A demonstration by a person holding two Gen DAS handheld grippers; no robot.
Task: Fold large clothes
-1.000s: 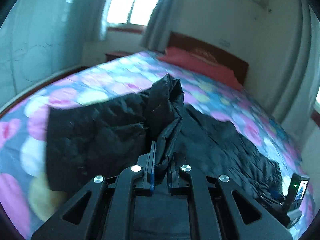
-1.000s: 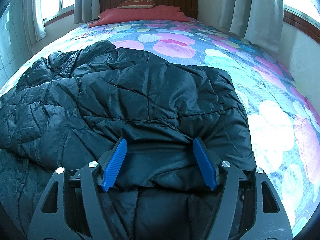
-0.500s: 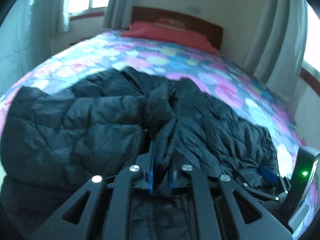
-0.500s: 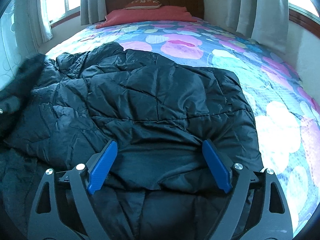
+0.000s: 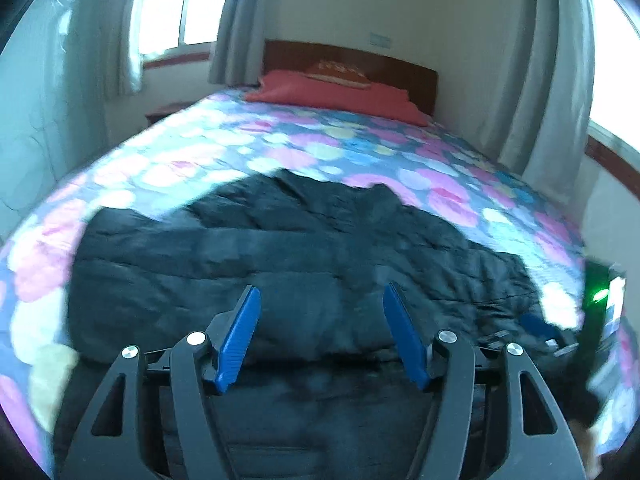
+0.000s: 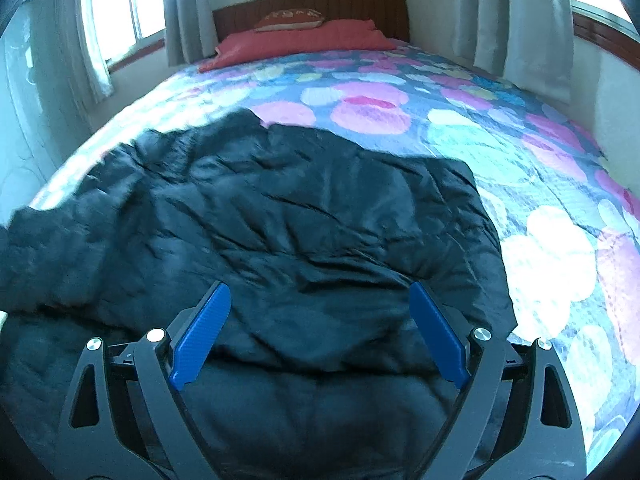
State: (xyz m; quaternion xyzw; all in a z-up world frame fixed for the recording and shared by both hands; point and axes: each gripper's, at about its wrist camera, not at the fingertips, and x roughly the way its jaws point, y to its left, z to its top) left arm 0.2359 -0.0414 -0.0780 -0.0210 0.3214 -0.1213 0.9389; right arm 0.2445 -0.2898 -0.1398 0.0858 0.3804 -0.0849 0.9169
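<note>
Black quilted jacket (image 6: pixel 280 220) lies spread on the bed (image 6: pixel 540 184), near the foot end, folded layer on top; its far edge sits around 12 o'clock from both cameras, floral cover showing beyond it.

Left gripper (image 5: pixel 320 328): jaws opening, blue pads clear of the cloth, nothing pinched between them. Right gripper (image 6: pixel 320 332): jaws opening too, wide apart, only flat jacket below the gap, no grip. The right unit shows in the left wrist view at 3 o'clock.

Judgement: a fold was just laid, both hands free for the next grab.

Risks:
- Puffy slick fabric likely springs back, so the fold may creep open unless pressed.
- Top layer looks wrinkled at 11 o'clock in the right view; a grab there may pick up one layer only and skew the fold.
- Left view is blurred, edges hard to judge.

Red pillow (image 6: pixel 296 40) and headboard at 12 o'clock, well apart.
</note>
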